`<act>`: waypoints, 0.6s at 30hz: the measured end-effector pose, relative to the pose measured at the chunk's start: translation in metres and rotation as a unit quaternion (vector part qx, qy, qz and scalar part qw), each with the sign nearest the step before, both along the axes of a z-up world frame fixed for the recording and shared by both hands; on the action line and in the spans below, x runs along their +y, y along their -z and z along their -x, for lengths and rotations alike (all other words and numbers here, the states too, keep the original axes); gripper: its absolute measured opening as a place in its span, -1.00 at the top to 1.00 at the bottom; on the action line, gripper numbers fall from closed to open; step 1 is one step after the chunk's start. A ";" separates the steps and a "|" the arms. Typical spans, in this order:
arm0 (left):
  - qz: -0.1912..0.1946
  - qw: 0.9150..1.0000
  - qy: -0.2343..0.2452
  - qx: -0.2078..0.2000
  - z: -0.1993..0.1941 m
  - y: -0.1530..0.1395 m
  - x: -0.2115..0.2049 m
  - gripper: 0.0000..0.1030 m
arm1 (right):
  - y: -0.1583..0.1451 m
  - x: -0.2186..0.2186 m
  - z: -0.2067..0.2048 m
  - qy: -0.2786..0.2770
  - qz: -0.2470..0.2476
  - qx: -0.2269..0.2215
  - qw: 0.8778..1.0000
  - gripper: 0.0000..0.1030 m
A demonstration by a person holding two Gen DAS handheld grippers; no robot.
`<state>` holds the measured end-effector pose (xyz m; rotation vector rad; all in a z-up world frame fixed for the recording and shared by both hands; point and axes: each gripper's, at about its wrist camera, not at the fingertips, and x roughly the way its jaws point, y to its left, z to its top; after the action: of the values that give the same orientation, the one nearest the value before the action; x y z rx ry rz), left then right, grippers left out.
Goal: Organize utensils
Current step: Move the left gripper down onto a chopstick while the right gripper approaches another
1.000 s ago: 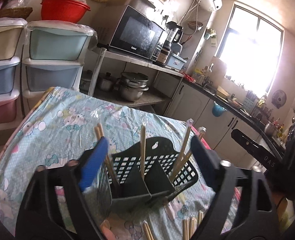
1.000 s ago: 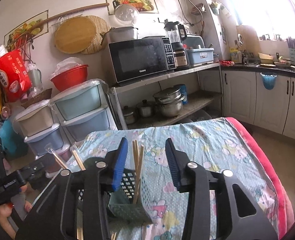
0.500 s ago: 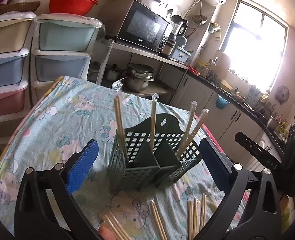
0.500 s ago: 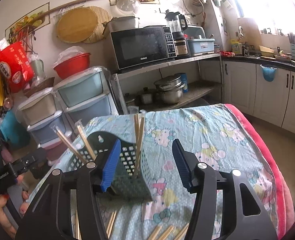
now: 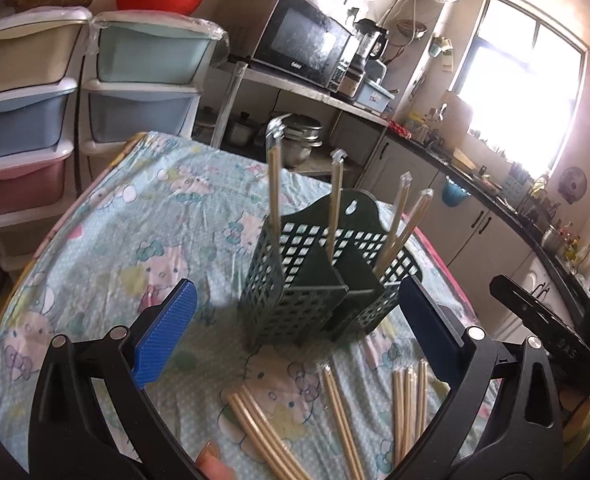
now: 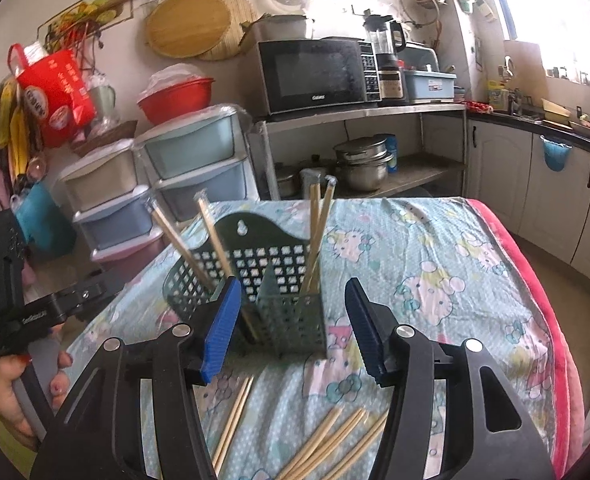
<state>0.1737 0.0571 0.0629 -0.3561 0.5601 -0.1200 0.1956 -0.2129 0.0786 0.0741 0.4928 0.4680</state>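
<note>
At the bottom of the left wrist view, the left gripper (image 5: 295, 332) points down at a slant, jaws spread wide with nothing between them. Loose wrapped chopsticks (image 5: 335, 412) lie on the cartoon-print tablecloth (image 5: 127, 240) between its arms. Just beyond stands the dark green utensil caddy (image 5: 315, 280), upright at frame centre, chopsticks poking from its compartments. In the right wrist view, the right gripper (image 6: 291, 328) tilts down too, jaws partly apart and empty, having just widened; the caddy sits just past its tips. A hand (image 6: 11, 392) grips the other tool at lower left.
</note>
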 end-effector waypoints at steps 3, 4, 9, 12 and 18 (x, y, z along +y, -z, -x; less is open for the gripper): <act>0.000 1.000 -0.002 0.012 0.002 0.007 0.003 -0.80 | 0.006 0.004 0.005 -0.008 0.006 0.006 1.000 -0.01; 0.000 1.000 -0.002 0.016 0.003 0.009 0.005 -0.80 | 0.007 0.005 0.006 -0.009 0.008 0.008 1.000 -0.01; -0.005 1.000 -0.001 0.030 0.007 0.019 0.007 -0.80 | 0.019 0.010 0.011 -0.019 0.019 0.023 0.999 -0.01; -0.001 0.999 -0.001 0.036 0.009 0.025 0.010 -0.80 | 0.026 0.011 0.013 -0.023 0.023 0.032 0.999 -0.01; 0.010 0.998 0.009 0.053 0.012 0.036 0.015 -0.71 | 0.040 0.014 0.016 -0.031 0.035 0.050 0.998 -0.01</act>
<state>0.1614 0.0719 0.0266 -0.3794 0.6676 -0.1247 0.1796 -0.1989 0.0381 0.0146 0.6102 0.5082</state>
